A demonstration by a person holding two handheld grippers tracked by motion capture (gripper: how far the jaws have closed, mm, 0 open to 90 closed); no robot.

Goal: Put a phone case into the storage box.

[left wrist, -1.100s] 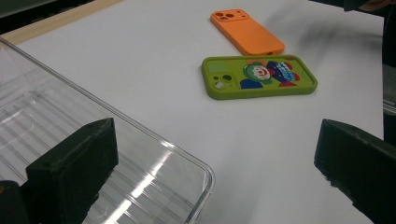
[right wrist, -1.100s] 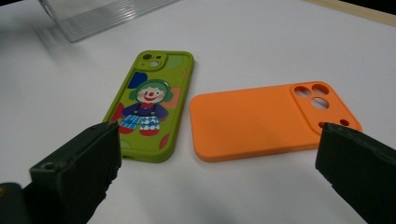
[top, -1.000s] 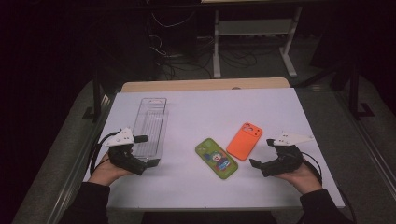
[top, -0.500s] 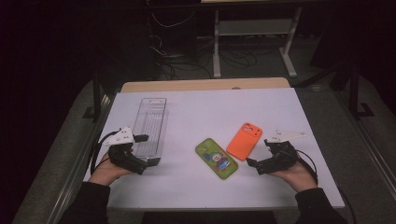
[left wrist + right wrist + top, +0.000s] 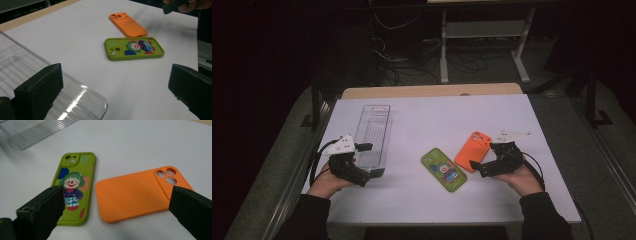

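two open grippers, two phone cases on the white bench

at the far left of the high view, the left hand-held gripper [image 5: 373, 172] sits low over the near end of a clear plastic tray [image 5: 373, 129], which lies lengthwise along the left part of the bench [image 5: 422, 200]. its jaws stand wide apart with nothing between them; in the left gripper view one jaw hangs over the tray's rounded near corner [image 5: 95, 105] and the other over bare white surface.

moving right, a green phone case [image 5: 443, 169] printed with a clown lies flat, back up, near the middle of the bench. just beside it, touching or nearly touching at one corner, an orange phone case [image 5: 473, 150] lies flat as well, camera cut-outs at its far end.

at the right, the right hand-held gripper [image 5: 475, 168] is released, jaws spread wide, pointing left at the near end of the orange case. in the right gripper view the orange case [image 5: 140, 192] lies between the two jaws, not gripped, while the green case [image 5: 73, 187] runs partly behind the left-hand jaw. whether either jaw touches a case cannot be told.
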